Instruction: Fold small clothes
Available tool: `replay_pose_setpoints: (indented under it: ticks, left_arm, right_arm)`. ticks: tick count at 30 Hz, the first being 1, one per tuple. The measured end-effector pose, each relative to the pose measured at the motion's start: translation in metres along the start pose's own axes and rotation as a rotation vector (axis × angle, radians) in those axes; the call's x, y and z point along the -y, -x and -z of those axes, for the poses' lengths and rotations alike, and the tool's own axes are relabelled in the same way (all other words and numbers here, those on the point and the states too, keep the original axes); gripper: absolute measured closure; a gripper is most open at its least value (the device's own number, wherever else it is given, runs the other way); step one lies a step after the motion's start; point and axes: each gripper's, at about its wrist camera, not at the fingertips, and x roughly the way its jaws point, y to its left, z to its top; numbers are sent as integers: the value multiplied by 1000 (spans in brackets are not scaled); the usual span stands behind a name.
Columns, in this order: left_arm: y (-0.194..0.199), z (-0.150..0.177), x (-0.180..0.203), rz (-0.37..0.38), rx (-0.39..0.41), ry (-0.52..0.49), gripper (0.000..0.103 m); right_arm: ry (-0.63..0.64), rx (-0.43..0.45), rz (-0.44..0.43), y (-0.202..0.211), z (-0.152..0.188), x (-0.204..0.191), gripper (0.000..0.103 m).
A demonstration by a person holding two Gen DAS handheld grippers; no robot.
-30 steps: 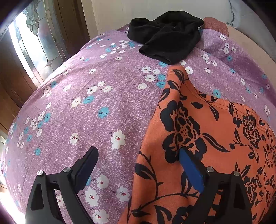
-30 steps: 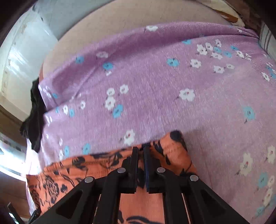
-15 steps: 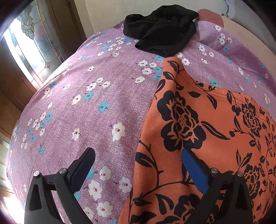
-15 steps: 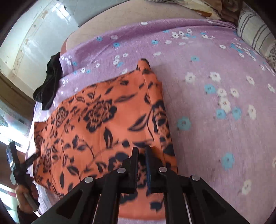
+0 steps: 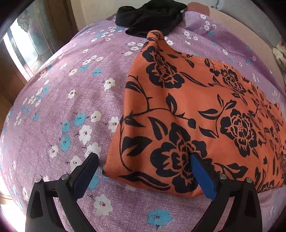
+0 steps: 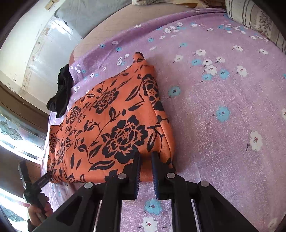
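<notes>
Left gripper [image 5: 144, 160] jaws wide apart, straddling corner of orange floral garment [image 5: 187, 107]. Right gripper [image 6: 145, 157] jaws just opening, slightly apart, garment edge btwn, on bed [image 6: 223, 89].

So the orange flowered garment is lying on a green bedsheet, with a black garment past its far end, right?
Not quite: the bedsheet is purple with white and blue flowers, as the left wrist view shows. The orange flowered garment does lie on it, the black garment past its far end.
</notes>
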Motion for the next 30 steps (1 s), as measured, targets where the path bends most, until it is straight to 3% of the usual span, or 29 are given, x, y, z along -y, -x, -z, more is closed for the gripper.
replay_pose_setpoints:
  ticks: [3, 6, 8, 9, 10, 12, 15, 20, 24, 30]
  left_arm:
    - [11, 2, -22, 78, -11, 100, 2]
    - [15, 19, -45, 163, -45, 230, 3]
    - [24, 30, -45, 188, -33, 227, 3]
    - [27, 35, -41, 215, -31, 214, 3]
    - [28, 39, -38, 274, -42, 210, 3]
    - [27, 43, -35, 398, -77, 237, 3]
    - [24, 44, -33, 446, -67, 288, 3]
    - [8, 28, -48, 548, -40, 472, 3]
    - [0, 13, -43, 546, -3, 483, 3]
    - [2, 9, -32, 539, 64, 470, 4]
  right_arm:
    - [-43, -3, -56, 8, -2, 5, 88]
    - [-29, 12, -114, 21, 3, -2, 78]
    - [-18, 8, -172, 24, 8, -10, 51]
    - [-21, 7, -189, 24, 12, -15, 25]
    - [-31, 15, -197, 24, 18, -18, 22]
    - [-52, 7, -234, 23, 28, -21, 23]
    - [-133, -21, -299, 19, 43, -16, 22]
    - [-254, -22, -329, 8, 50, 1, 22]
    - [-362, 15, -368, -7, 44, 17, 24]
    - [-360, 65, -362, -28, 21, 13, 24]
